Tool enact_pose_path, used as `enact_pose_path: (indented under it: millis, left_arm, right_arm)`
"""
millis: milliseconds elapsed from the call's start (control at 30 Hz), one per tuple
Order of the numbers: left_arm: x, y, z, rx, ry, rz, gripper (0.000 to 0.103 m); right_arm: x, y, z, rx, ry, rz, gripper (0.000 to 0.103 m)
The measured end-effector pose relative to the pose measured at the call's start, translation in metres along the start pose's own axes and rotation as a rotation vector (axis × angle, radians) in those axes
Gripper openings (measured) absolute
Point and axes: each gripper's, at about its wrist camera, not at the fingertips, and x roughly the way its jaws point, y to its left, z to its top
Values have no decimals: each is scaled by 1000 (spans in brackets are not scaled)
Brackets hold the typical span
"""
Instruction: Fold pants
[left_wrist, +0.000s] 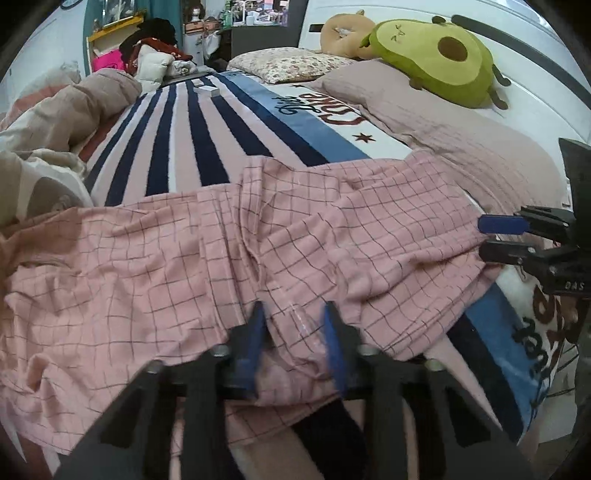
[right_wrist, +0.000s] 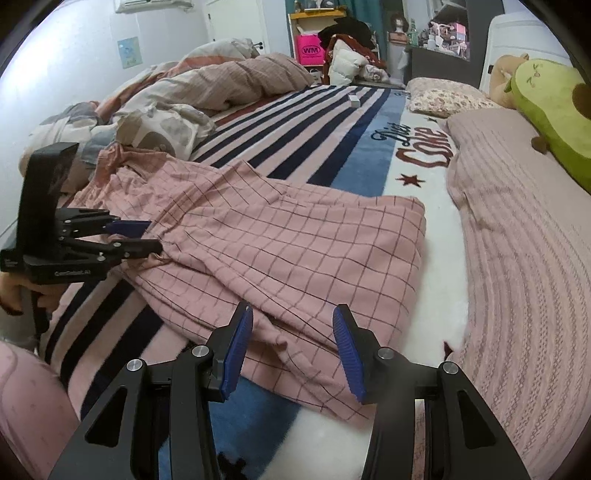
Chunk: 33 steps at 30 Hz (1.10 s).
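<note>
Pink checked pants (left_wrist: 295, 251) lie across a striped blanket on the bed, also in the right wrist view (right_wrist: 288, 243). My left gripper (left_wrist: 295, 314) is open, with the near edge of the pants bunched between its blue pads. It shows from the side in the right wrist view (right_wrist: 147, 236), fingers apart at the fabric's left edge. My right gripper (right_wrist: 291, 321) is open and empty, just above the near corner of the pants. It shows at the right edge of the left wrist view (left_wrist: 487, 236), at the pants' end.
The striped blanket (right_wrist: 303, 122) covers the bed. A pink quilted cover (right_wrist: 517, 229) lies to the right, with an avocado plush (left_wrist: 439, 55) and a floral pillow (left_wrist: 291, 64) behind. A crumpled duvet (right_wrist: 207, 88) is at the far left. A small white box (left_wrist: 208, 89) lies on the blanket.
</note>
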Motion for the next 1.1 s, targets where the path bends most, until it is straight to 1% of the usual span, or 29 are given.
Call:
enact_pose_path:
  millis: [33, 100, 200, 267, 333, 400, 467, 567, 667, 700, 800, 833, 933, 967, 1033, 1100]
  left_arm:
    - [-1, -1, 0, 5, -6, 0, 9]
    - [-5, -3, 1, 9, -31, -3, 5]
    - [-21, 1, 5, -3, -95, 1, 4]
    - [-33, 8, 9, -15, -124, 20, 4]
    - [-42, 19, 10, -37, -141, 24, 4]
    - [-45, 26, 9, -44, -141, 31, 4]
    - [-43, 34, 6, -52, -125, 45, 4]
    - [-34, 42, -3, -70, -74, 21, 4]
    - [-24, 41, -13, -69, -45, 8, 4]
    - [-24, 43, -15, -81, -47, -1, 4]
    - [-30, 50, -12, -147, -91, -57, 4]
    - [-33, 51, -9, -159, -105, -69, 4]
    - [-46, 48, 5, -148, -165, -78, 4]
    - [-51, 46, 10, -139, -183, -79, 4]
    - [-59, 44, 21, -128, -215, -77, 4]
    - [-67, 41, 30, -117, -246, -81, 4]
  right_arm:
    - [0, -1, -1, 6, 0, 2, 40]
    - [1, -2, 0, 13, -4, 5, 40]
    - [-2, 0, 2, -1, -12, -7, 40]
    - [-4, 2, 3, -18, -13, -23, 40]
    - [-5, 2, 4, -27, -9, -28, 40]
    - [-5, 3, 4, -39, 2, -31, 41]
    - [-1, 7, 3, -57, 21, -42, 41]
    - [3, 11, 1, -74, 40, -53, 41]
    - [5, 13, 0, -85, 51, -68, 41]
    - [6, 14, 1, -93, 51, -80, 41]
    - [9, 18, 4, -117, 51, -86, 42]
    - [10, 22, 5, -132, 51, -83, 44]
    - [17, 35, 10, -175, 41, -78, 60]
    - [19, 38, 11, -188, 39, -86, 60]
    - [29, 47, 13, -241, 48, -138, 60]
    - [37, 50, 13, -274, 58, -167, 60]
